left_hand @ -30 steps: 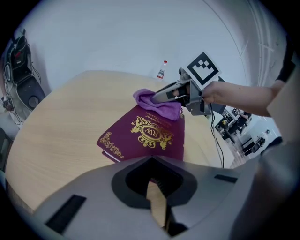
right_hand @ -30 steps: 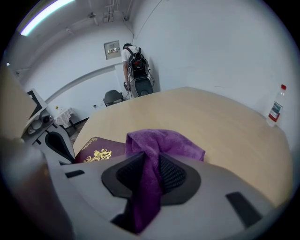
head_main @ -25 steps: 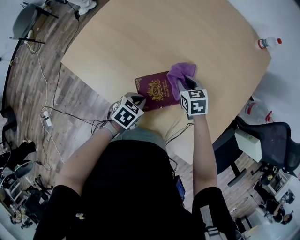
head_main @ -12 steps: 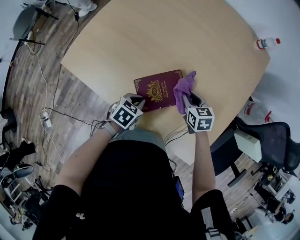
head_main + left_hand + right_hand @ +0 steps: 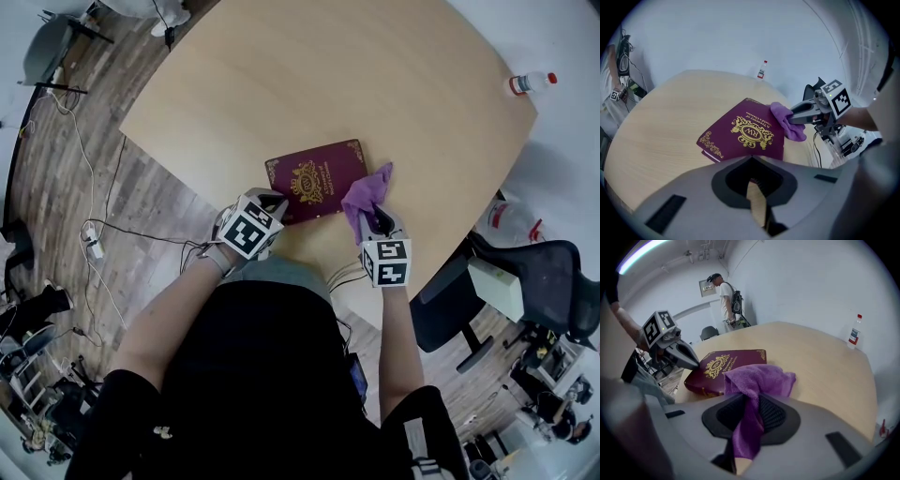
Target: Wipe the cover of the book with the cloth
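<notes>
In the head view a dark red book with a gold emblem lies closed and flat on the pale wooden counter, close to its near edge. The left tongs stand at 7 o'clock of the book, with the tip at the book's near-left corner. The right tongs stand at 4 o'clock of it and hold a purple cloth, which lies against the book's right edge, partly over the near-right corner. A small bottle stands well apart at 2 o'clock, near the counter's far rim. In the left gripper view the jaws of the left tongs are together and nothing is between them. Beyond them the book shows its cover, and the cloth sits at 2 o'clock of the emblem. In the right gripper view the jaws of the right tongs are clamped on a hanging strip of the cloth and have just been closing a little more on it. The bunched end of the cloth spreads in front, just beside the cover. At 11 o'clock, beyond the counter, a person stands by the wall.
</notes>
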